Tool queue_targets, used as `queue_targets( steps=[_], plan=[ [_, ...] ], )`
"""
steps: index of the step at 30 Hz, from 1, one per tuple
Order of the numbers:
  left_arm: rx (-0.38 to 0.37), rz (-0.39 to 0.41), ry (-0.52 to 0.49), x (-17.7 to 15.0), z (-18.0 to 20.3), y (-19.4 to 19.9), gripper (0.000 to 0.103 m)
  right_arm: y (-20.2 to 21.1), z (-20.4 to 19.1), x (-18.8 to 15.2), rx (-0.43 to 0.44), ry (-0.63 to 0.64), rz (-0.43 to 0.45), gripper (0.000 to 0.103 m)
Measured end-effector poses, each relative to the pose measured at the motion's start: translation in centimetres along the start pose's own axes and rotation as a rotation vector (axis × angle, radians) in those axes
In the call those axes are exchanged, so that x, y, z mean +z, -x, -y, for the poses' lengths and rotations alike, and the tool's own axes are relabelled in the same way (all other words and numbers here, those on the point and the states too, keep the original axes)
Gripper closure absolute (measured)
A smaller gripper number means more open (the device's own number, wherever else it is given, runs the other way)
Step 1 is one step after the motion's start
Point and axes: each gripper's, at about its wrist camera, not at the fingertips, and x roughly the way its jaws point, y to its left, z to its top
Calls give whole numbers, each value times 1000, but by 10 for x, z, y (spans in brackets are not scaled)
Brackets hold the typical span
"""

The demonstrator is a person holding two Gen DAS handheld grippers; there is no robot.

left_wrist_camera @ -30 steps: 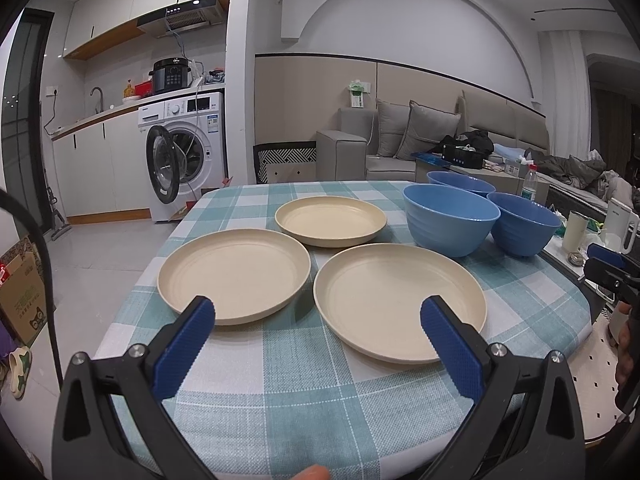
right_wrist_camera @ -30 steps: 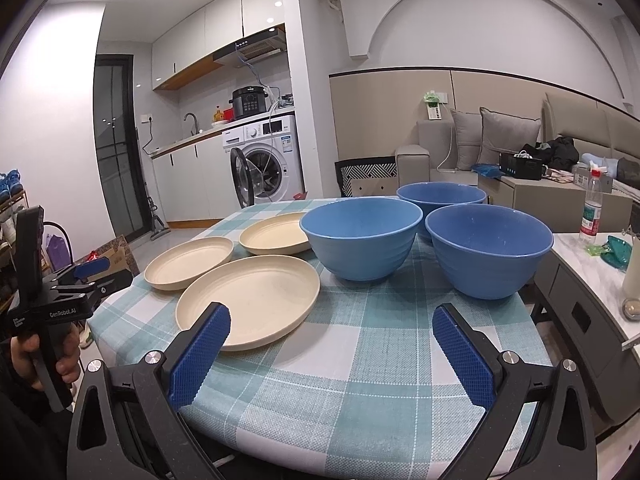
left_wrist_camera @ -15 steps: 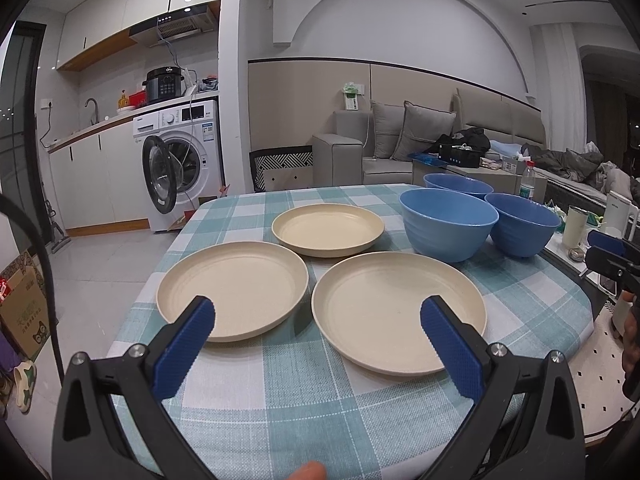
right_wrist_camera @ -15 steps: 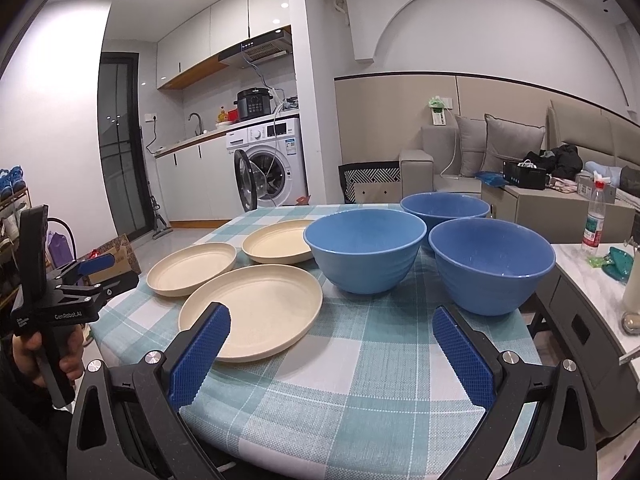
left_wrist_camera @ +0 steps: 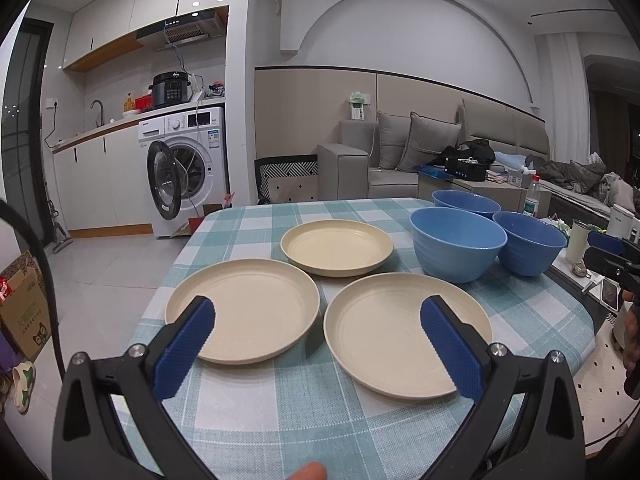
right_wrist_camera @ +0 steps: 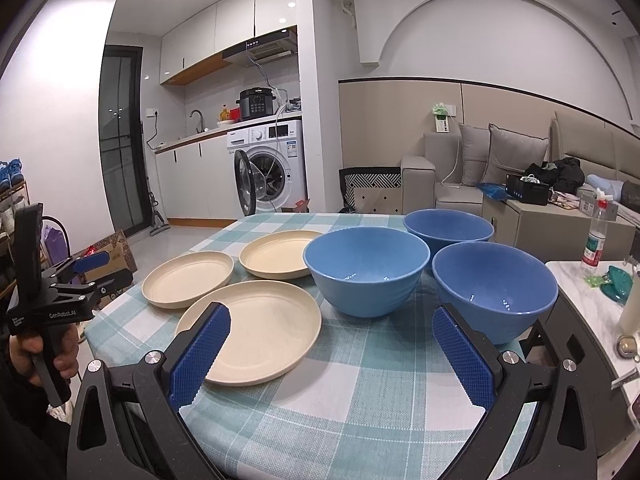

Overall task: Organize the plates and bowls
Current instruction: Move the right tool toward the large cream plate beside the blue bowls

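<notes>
Three cream plates lie on the checked table: a left plate (left_wrist_camera: 244,316), a right plate (left_wrist_camera: 404,332) and a far plate (left_wrist_camera: 337,246). Three blue bowls stand to their right: a near-left bowl (left_wrist_camera: 458,242), a near-right bowl (left_wrist_camera: 530,246) and a far bowl (left_wrist_camera: 466,202). My left gripper (left_wrist_camera: 318,320) hovers open before the two near plates, holding nothing. My right gripper (right_wrist_camera: 331,322) is open and empty too, in front of the right plate (right_wrist_camera: 250,340) and the bowls (right_wrist_camera: 366,270) (right_wrist_camera: 494,286) (right_wrist_camera: 448,230).
The teal checked tablecloth (left_wrist_camera: 280,412) rounds off at the near edge. A white side table with a bottle (right_wrist_camera: 596,240) stands to the right. A washing machine (left_wrist_camera: 188,168) with its door open and a grey sofa (left_wrist_camera: 400,152) lie beyond the table.
Both cameras have tilted up slightly, so the table and dishes sit lower in view. Plates and bowls have not moved. Both grippers stay open.
</notes>
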Motion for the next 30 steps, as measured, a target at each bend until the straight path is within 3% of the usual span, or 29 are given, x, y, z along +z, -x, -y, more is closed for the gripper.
queue_targets(
  steps=[30],
  plan=[
    [17, 12, 9, 50, -12, -31, 0, -29, 8, 45, 5, 13, -12, 0]
  ],
)
